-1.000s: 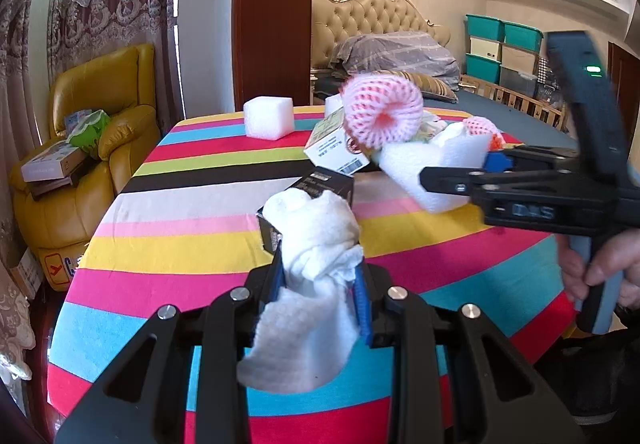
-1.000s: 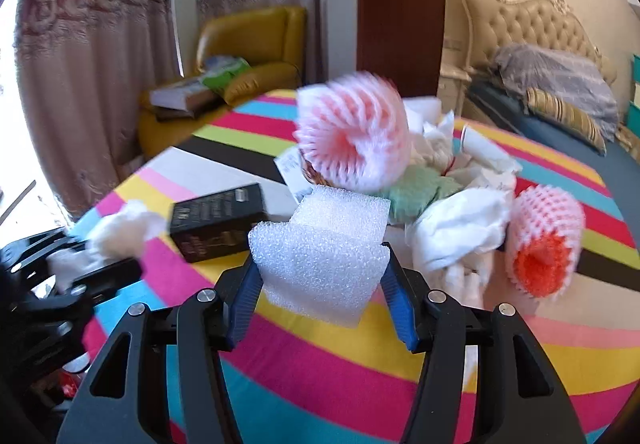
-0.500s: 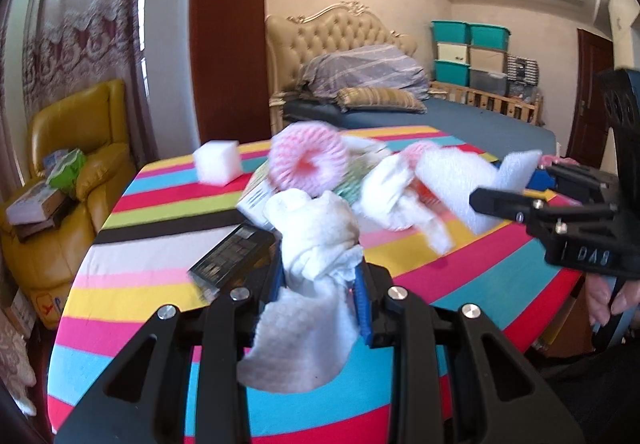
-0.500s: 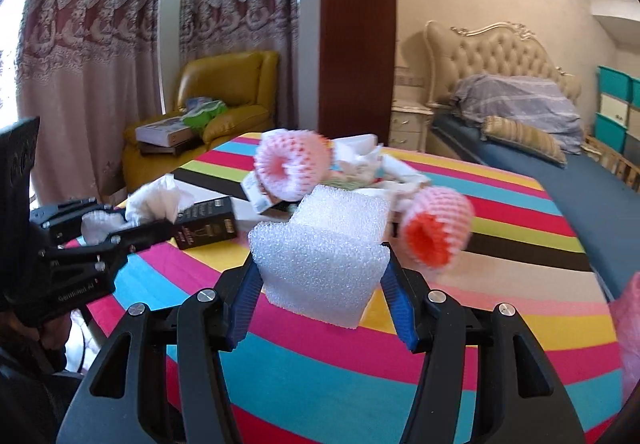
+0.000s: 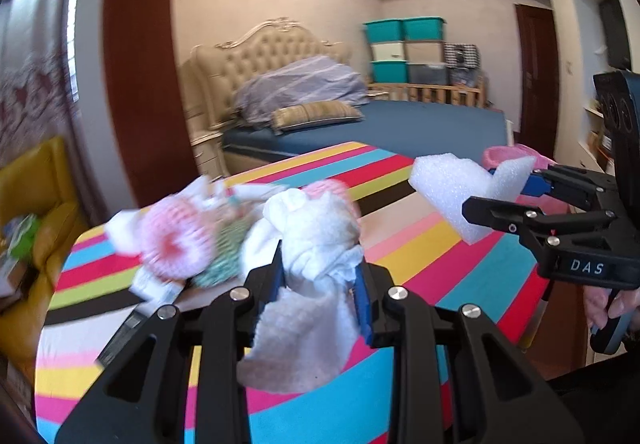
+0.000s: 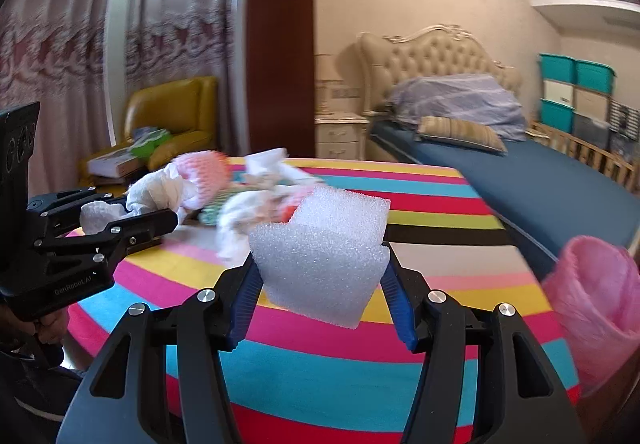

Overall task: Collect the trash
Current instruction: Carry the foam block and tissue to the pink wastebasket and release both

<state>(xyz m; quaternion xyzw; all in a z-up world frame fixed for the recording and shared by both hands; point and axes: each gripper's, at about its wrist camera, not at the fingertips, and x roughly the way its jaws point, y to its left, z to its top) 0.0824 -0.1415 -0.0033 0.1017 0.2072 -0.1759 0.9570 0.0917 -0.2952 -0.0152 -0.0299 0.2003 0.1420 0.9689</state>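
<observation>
My left gripper (image 5: 318, 276) is shut on a crumpled white tissue (image 5: 308, 284) held above the striped table (image 5: 420, 264). It also shows in the right wrist view (image 6: 132, 211) at the left. My right gripper (image 6: 320, 276) is shut on a white foam block (image 6: 324, 260), also seen in the left wrist view (image 5: 452, 191) at the right. A blurred trash pile with pink foam nets (image 5: 176, 240), tissues and green paper lies on the table's far left. A pink bag (image 6: 596, 308) hangs at the table's right edge.
A black box (image 5: 124, 332) lies on the table near my left gripper. A yellow armchair (image 6: 172, 123) with books stands beyond the table. A bed (image 6: 500, 171) with a blue cover and stacked storage bins (image 5: 404, 47) lie behind.
Both grippers have swung to the right with their loads; the trash pile has slid left in both views and the pink bag has come into the right wrist view.
</observation>
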